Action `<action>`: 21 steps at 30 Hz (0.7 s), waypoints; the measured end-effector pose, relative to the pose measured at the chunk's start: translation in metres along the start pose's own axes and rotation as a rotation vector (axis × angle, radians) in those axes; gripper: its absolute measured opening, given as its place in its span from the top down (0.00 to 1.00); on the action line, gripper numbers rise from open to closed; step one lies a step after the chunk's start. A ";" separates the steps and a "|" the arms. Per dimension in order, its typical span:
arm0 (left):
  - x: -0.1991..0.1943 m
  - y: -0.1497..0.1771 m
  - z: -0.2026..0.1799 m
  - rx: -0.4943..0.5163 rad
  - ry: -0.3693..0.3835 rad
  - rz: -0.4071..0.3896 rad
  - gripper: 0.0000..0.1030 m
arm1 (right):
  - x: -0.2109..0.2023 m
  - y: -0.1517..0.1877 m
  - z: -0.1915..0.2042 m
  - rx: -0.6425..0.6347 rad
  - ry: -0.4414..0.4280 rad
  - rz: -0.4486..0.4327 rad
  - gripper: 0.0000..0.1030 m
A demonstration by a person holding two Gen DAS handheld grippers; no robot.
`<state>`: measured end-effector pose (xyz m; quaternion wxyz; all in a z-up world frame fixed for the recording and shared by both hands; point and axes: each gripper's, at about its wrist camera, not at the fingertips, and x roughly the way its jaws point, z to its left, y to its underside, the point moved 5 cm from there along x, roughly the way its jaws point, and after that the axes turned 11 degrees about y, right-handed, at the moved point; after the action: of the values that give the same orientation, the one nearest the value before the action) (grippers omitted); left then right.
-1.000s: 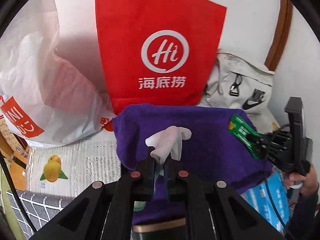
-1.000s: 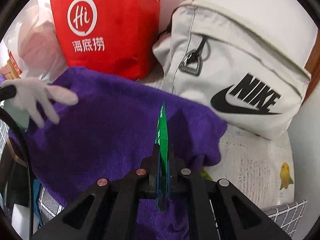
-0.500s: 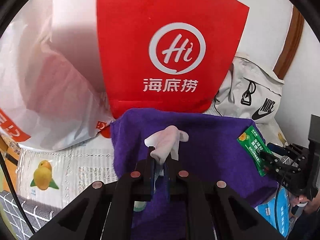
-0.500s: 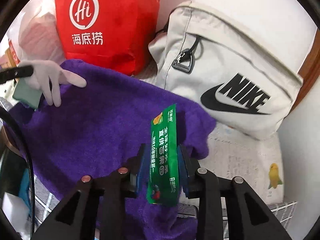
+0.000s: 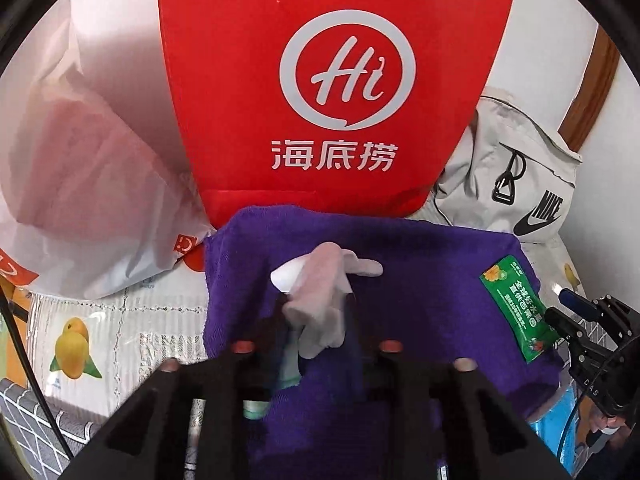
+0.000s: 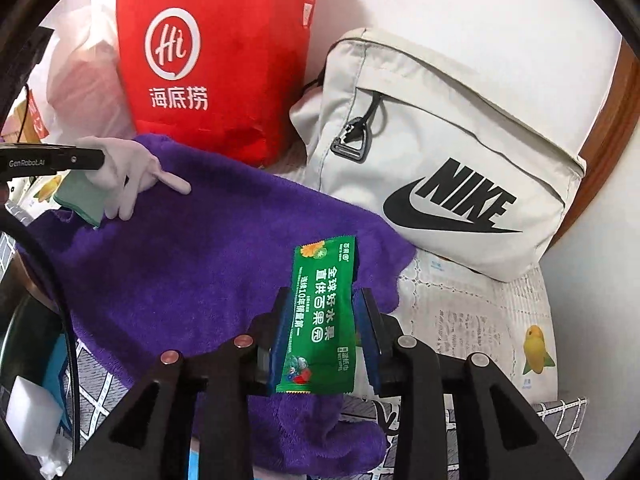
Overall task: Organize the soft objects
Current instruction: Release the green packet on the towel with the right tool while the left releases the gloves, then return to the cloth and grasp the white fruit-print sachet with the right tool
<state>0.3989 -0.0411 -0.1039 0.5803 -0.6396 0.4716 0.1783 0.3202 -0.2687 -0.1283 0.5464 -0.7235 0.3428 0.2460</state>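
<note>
My left gripper (image 5: 314, 320) is opening, white glove (image 5: 320, 300) loose between the jaws over the purple towel (image 5: 420, 300); my right gripper (image 6: 324, 320) stands parted around the green wipe packet (image 6: 320, 320), pads not pressing as far as I see. Far towel edge butts the red paper bag (image 5: 332, 80); beige Nike bag (image 6: 440, 168) crowds the right, white plastic bag (image 5: 88, 168) the left. Only free room is fruit-print tablecloth (image 6: 480, 320) off the towel's sides.

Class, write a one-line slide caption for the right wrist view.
Right tongs parted around a green sachet lying on a purple towel.
</note>
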 end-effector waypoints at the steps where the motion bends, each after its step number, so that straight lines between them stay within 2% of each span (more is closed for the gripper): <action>1: -0.001 0.001 0.000 -0.003 -0.008 0.001 0.48 | -0.001 0.000 0.001 -0.003 -0.001 -0.003 0.69; 6: -0.019 0.005 -0.006 0.027 -0.032 -0.035 0.45 | -0.003 0.001 0.000 0.004 0.001 -0.003 0.68; 9: -0.035 0.010 -0.013 0.043 -0.046 -0.048 0.38 | -0.011 0.003 -0.001 0.014 -0.006 -0.003 0.68; 12: -0.054 0.020 -0.019 0.073 -0.058 -0.072 0.38 | -0.019 0.005 -0.003 0.016 0.014 -0.011 0.68; 17: -0.103 0.047 -0.023 0.084 -0.051 -0.166 0.38 | -0.043 0.017 -0.004 0.051 0.031 -0.044 0.60; 21: -0.135 0.074 -0.027 0.128 -0.054 -0.157 0.38 | -0.072 0.034 -0.002 0.068 0.034 -0.055 0.60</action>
<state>0.2643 -0.0032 -0.0348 0.6447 -0.6310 0.4148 0.1188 0.2482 -0.2597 -0.0966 0.5714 -0.7176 0.3402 0.2068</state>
